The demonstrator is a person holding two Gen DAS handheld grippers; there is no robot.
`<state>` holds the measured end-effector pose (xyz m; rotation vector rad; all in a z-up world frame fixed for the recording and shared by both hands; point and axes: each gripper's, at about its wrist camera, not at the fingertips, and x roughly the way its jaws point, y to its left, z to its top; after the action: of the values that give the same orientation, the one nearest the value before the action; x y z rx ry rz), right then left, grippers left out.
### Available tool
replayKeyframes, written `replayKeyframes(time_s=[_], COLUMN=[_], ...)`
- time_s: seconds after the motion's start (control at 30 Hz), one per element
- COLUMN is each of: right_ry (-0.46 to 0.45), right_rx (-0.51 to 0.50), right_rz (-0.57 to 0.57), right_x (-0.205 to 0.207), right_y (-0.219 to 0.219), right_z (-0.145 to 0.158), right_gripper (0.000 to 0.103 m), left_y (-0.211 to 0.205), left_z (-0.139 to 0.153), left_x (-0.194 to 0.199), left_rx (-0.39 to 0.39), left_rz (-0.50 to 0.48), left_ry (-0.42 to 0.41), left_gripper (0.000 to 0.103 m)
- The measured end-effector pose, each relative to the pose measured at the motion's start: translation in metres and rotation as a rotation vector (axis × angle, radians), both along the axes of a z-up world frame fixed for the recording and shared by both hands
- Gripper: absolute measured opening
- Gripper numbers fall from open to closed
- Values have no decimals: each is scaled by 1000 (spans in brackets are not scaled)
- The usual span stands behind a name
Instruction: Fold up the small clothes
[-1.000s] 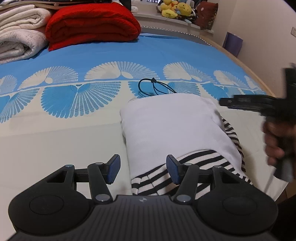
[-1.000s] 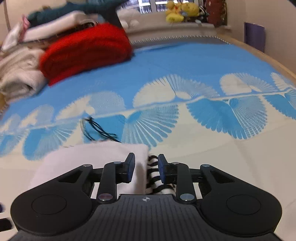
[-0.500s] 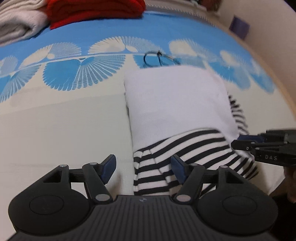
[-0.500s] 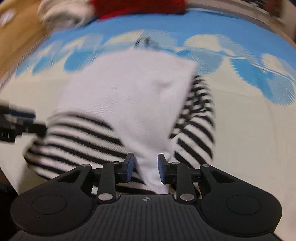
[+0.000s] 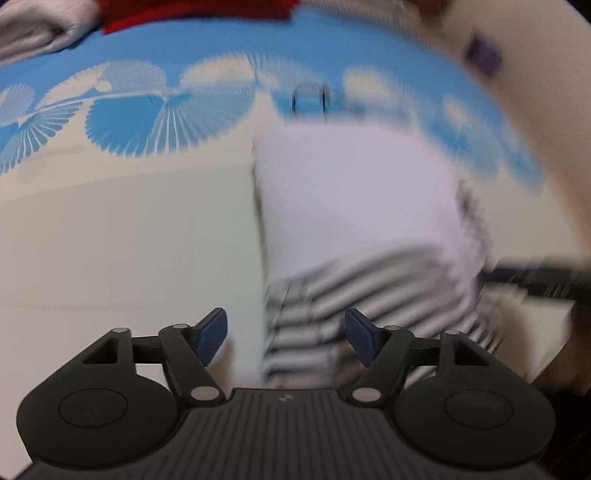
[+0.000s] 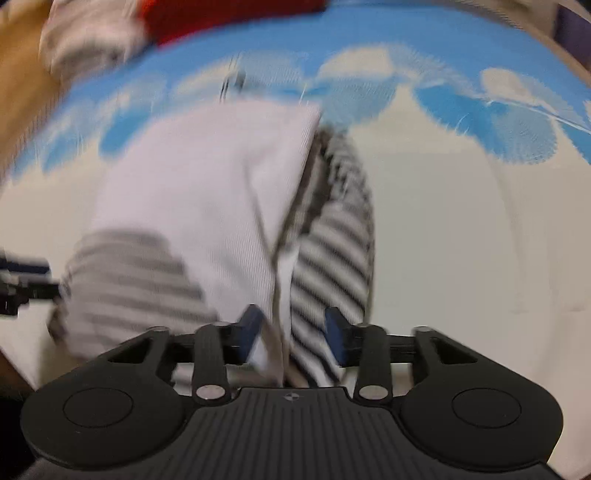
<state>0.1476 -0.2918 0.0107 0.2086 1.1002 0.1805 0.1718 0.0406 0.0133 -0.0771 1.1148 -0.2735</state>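
Ribbed white garment [image 6: 207,173] with striped sleeves lies between both grippers' just-widened fingers [image 5: 210,334], unpinched.

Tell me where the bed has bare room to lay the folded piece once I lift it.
The cream stretch of bedspread left of the striped-and-white garment is bare up to the blue fan border. The cream patch on the garment's other side is free too. It is crowded at the head of the bed: red blanket, white towels, and a black cord beyond the garment.
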Motion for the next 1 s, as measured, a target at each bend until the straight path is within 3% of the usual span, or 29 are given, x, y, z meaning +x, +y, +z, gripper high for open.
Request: replayKeyframes(time_s=[0.1,0.3,0.43,0.63,0.77,0.83,0.87,0.93,1.0], right_ry=[-6,130,146,120,103,105,103,74,-9], right_rx=[78,161,154,205,196,221,230,237,238], right_rz=[-85,-148,-129,-98,-71,-93,-102,-114,-112], right_x=[10,38,47,50,55,59,61,62,65], right_y=[-15,-12,0,7,11,7,6,5,7], right_z=[-5,-37,-45,-42,-42,-44,-45,-42,-31], right_gripper=[82,82,81,36,24,22,21,19,18], left_y=[2,-10,-11,-13,-14,-15,-15,-15,-15], left_z=[-3,-24,-35,-49,-58,-61,-59,-45,-24], left_x=[14,32,45,63,74,79,81,83,82], left_rx=[-70,-101,-151,-206,-228,-234,-230,-202,-201], left_rz=[95,145,166,174,170,162,156,155,152], left_ry=[-2,47,71,99,108,100,81,-13,-136], left_gripper=[80,80,81,81,83,73,56,36,33])
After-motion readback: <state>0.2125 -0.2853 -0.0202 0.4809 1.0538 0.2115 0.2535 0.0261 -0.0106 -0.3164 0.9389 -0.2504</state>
